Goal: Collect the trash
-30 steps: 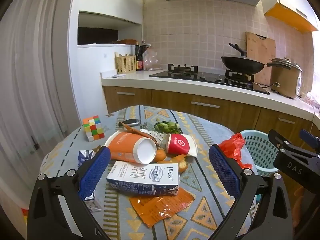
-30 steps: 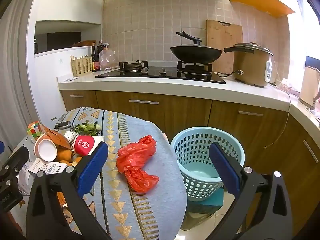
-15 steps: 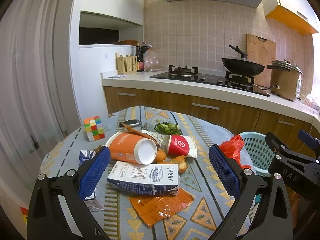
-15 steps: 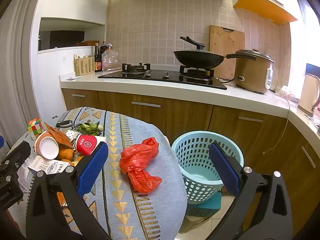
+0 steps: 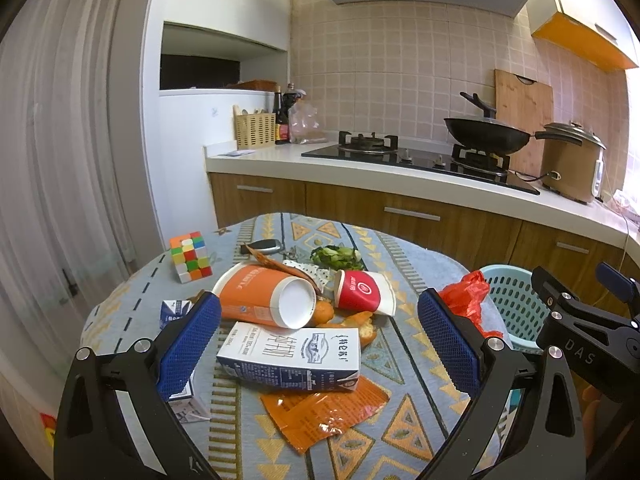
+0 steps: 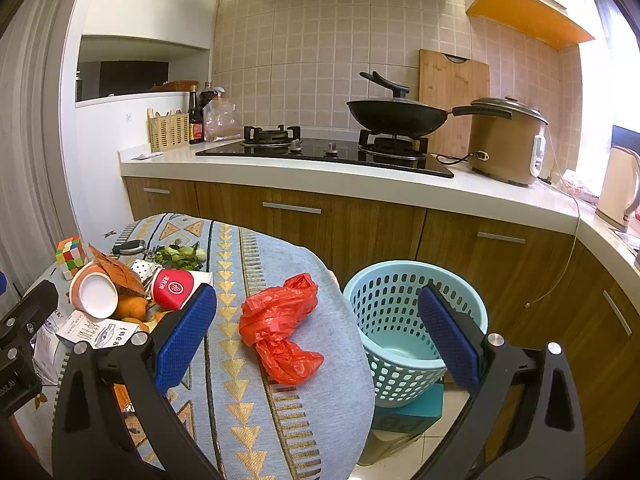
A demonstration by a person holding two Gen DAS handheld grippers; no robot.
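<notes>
Trash lies on the round patterned table [image 5: 400,256]: a white milk carton [image 5: 290,354], an orange wrapper [image 5: 324,412], a tipped orange cup [image 5: 264,296], a red cup [image 5: 358,290], orange peel [image 5: 356,324], greens [image 5: 336,254] and a small blue carton [image 5: 176,308]. My left gripper [image 5: 320,344] is open above the milk carton. A crumpled red plastic bag [image 6: 280,320] lies near the table's right edge. My right gripper [image 6: 316,336] is open and empty over the red bag. A light blue basket [image 6: 400,304] stands beside the table.
A Rubik's cube [image 5: 190,256] and a car key [image 5: 264,246] lie at the table's far left. Behind runs a kitchen counter [image 6: 360,176] with a hob, a wok [image 6: 396,114], a rice cooker [image 6: 506,140] and a kettle [image 6: 618,188].
Both views have tilted up slightly. Both grippers stay open, and nothing on the table has moved.
</notes>
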